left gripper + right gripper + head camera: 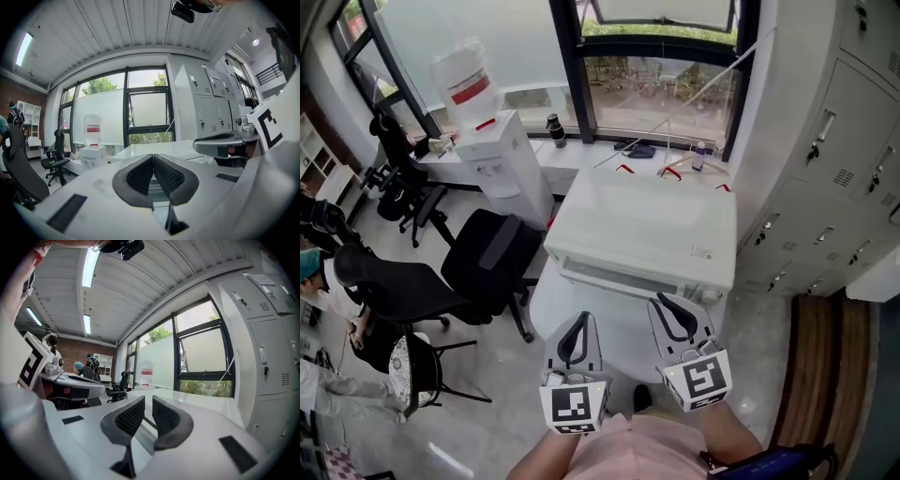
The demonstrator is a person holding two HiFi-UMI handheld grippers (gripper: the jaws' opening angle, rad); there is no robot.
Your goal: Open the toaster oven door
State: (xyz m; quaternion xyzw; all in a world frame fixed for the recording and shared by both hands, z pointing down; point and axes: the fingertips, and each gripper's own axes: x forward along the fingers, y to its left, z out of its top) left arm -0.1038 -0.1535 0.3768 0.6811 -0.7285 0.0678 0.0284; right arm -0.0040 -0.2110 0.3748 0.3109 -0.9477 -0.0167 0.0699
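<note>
Holds left gripper [578,328] and right gripper [667,309] side by side near the toaster oven [647,230], door shut. Has left jaws pressed together, right jaws slightly apart, nothing between.

The left gripper [578,324] and the right gripper [667,305] are held side by side, close in front of the person's torso. Both point forward, away from the body, and the right one sits slightly further ahead. The left gripper's jaws are closed: the pads [140,176] meet at the tips, with nothing between them. The right gripper's jaws stand slightly apart, with a narrow, empty gap separating the pads [126,418].
</note>
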